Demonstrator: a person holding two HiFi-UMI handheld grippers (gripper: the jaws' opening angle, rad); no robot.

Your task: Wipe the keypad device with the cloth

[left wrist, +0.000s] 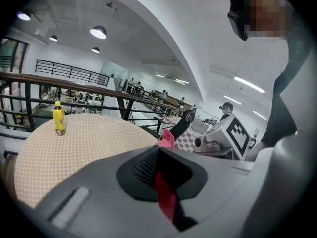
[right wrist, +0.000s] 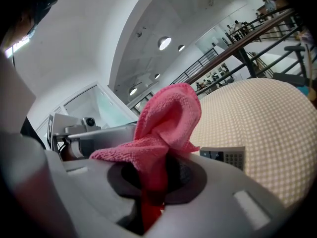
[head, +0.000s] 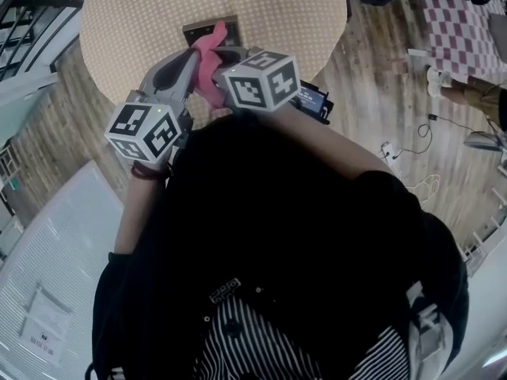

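No text or number can be read anywhere.

The person wears a loose, matte black short-sleeved top over a black-and-white striped garment with narrow stripes running lengthwise. A small black tag with pale lettering sits where the two meet. A dark red band circles the left wrist. The left gripper has a smooth, pale grey moulded shell with rounded edges. Black mesh-textured pads are set into its jaws. It carries a white cube printed with black square markers. The right gripper is of the same grey make and has its own marker cube, white with bold black squares.
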